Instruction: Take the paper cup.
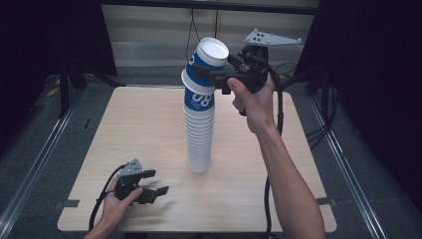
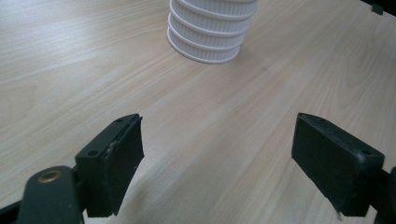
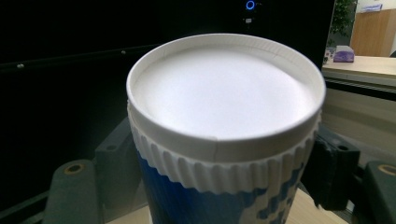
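A tall stack of upside-down paper cups (image 1: 199, 139) stands in the middle of the wooden table (image 1: 124, 129); its ribbed white base (image 2: 210, 32) appears in the left gripper view. At the stack's top, a blue and white cup (image 1: 205, 62) sits tilted, its white bottom (image 3: 224, 88) facing the right gripper's camera. My right gripper (image 1: 213, 74) is shut on this top cup, one jaw on each side. My left gripper (image 1: 155, 183) rests low near the table's front left, open, with nothing between its pads (image 2: 116, 158).
Black cables trail from both grippers across the table and off its front and right edges. Metal rails run along the floor on both sides of the table. Bare wood (image 2: 224, 121) lies between the left gripper and the stack.
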{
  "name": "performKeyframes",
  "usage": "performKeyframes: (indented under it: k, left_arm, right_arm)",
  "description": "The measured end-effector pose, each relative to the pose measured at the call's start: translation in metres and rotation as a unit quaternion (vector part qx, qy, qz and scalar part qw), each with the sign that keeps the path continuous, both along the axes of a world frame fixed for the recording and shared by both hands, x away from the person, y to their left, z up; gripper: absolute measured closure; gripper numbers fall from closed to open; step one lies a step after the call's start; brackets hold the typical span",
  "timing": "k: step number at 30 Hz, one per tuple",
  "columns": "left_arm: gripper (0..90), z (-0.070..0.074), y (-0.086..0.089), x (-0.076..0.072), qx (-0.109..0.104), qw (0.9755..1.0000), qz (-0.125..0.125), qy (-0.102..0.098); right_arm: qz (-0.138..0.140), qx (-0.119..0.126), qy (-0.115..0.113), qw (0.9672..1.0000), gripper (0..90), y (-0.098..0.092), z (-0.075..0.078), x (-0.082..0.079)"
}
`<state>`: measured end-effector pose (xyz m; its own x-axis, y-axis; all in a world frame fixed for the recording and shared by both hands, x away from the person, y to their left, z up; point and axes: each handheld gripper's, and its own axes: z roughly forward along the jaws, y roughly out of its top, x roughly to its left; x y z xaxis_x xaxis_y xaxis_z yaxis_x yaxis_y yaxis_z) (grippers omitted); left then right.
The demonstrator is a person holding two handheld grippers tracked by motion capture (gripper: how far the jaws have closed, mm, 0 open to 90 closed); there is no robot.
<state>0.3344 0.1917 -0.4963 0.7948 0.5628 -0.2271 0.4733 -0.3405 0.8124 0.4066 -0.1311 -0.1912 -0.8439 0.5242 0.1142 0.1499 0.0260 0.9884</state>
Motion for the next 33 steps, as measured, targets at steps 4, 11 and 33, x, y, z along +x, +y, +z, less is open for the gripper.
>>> performKeyframes:
  k: [4,11,33]
  left_arm:
    - [16.6,0.000,0.000,0.000,-0.001,1.0000,0.000,0.000]
    - [16.5,0.001,0.001,0.000,-0.002,1.0000,-0.004,-0.004]
    - [16.2,0.003,0.005,0.003,-0.002,0.9999,0.012,-0.010]
  right_arm:
    - [0.000,0.011,-0.002,0.9999,25.7,-0.003,0.003,-0.001]
    - [0.000,0.019,0.003,0.9998,26.0,-0.010,0.005,-0.002]
    - [-0.046,0.026,0.003,0.9986,26.4,-0.052,-0.003,-0.024]
